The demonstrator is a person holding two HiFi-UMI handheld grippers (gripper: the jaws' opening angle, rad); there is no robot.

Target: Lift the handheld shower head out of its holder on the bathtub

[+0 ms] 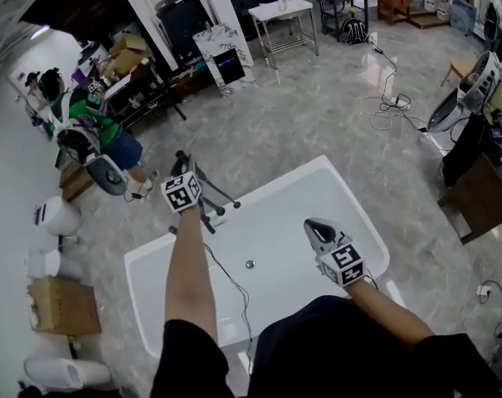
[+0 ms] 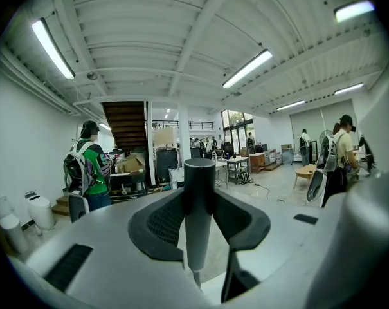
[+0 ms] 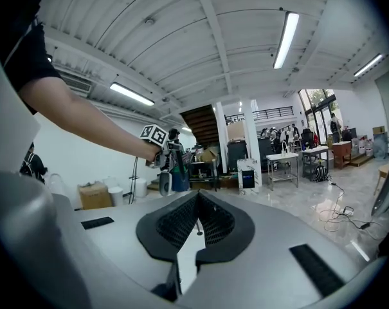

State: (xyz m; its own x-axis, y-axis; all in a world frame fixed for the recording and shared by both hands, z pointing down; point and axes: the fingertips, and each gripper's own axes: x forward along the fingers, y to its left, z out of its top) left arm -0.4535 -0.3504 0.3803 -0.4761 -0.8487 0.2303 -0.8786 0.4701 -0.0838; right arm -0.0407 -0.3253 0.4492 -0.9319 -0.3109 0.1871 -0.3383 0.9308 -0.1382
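left gripper [image 1: 187,177]: grasping grey shower head [image 2: 199,179] handle, by bathtub [image 1: 317,168] rim | right gripper [image 1: 314,227]: clenched, empty, over bathtub

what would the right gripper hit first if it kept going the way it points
Nothing close: the shut right gripper points across the bathtub; its far rim would likely come first, though it may pass over.

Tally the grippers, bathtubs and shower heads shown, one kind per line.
grippers: 2 (left gripper, right gripper)
bathtub: 1
handheld shower head: 1
total: 4
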